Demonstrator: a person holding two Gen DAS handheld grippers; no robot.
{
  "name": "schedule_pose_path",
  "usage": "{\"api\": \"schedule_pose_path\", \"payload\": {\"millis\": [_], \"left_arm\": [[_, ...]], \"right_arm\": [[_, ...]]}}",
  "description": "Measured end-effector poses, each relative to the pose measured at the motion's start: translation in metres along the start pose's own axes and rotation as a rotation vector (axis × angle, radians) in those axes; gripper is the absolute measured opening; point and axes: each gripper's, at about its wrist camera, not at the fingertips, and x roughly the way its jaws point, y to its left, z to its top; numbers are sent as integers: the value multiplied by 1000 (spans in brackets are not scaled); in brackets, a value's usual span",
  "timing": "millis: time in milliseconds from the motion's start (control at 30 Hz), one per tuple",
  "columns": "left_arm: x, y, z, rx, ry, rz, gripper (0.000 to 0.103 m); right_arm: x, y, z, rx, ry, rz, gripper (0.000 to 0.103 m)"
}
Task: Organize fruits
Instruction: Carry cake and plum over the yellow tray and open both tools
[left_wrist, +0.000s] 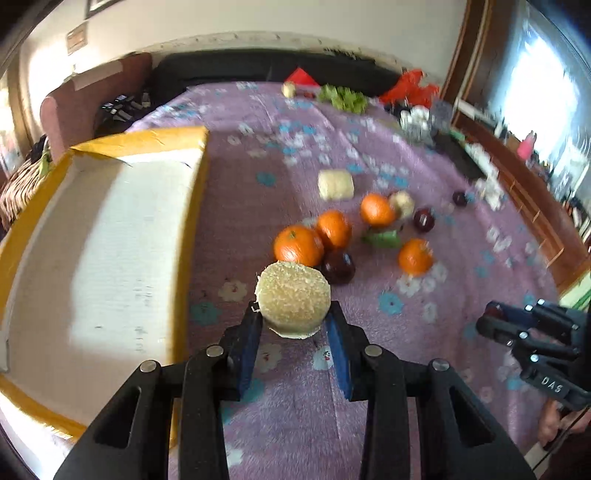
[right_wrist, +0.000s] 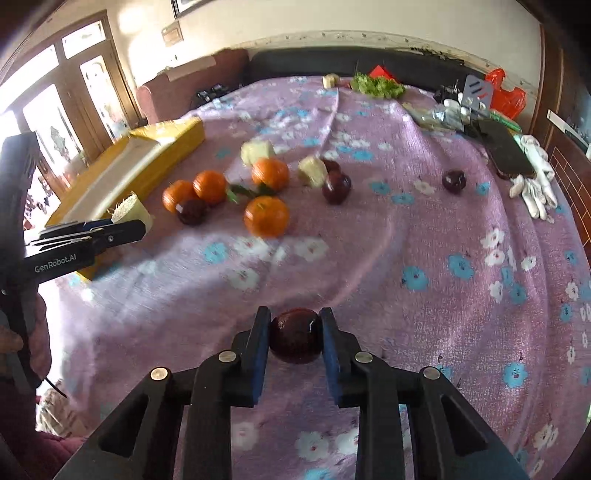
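While both of my grippers sit low over the purple flowered blanket (right_wrist: 424, 240), the leftmost item is the yellow cardboard box (left_wrist: 110, 258), open and lying just beside my left fingers. My left gripper (left_wrist: 294, 325) is clamped on a pale cut corn cob piece (left_wrist: 293, 299): the blue pads (left_wrist: 251, 343) press its lower flanks from both sides, and the rough cut face stands above and ahead of the fingertips, so most of the piece projects beyond them. Just beyond that piece lies the loose fruit cluster: the nearest orange (left_wrist: 298, 245) and a dark plum (left_wrist: 338, 266) sit close behind it, touching each other, with three more oranges, a green leaf and further corn pieces spread farther back. To the right, my right gripper (right_wrist: 295, 328) is clenched on a second dark plum (right_wrist: 294, 336); this fruit sits squarely between the fingertips, each blue pad (right_wrist: 258, 347) against one side, its top level with the finger ends. Farther right on the blanket, well apart from my fingers, one more plum (right_wrist: 454, 181) lies alone, and a dark phone (right_wrist: 506, 151) and white gloves (right_wrist: 532, 184) rest near the edge.
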Motion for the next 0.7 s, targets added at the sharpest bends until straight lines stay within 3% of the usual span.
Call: {"api": "schedule_pose_path", "payload": {"millis": [200,433,533,700], "left_arm": [[-66,35,13,-86,-116,35,34],[-119,102,20,-139,-181,229,35],[-114,137,18,-165,-153,300,35],[-79,185,4,-264,-77,303,35]], "right_arm": [[-23,48,33,-56,-67,120,29],[-17,161,98,-183,-74,359,30],[4,209,109,-254,-48,371,30],[68,263,103,-326,51,316,30]]}}
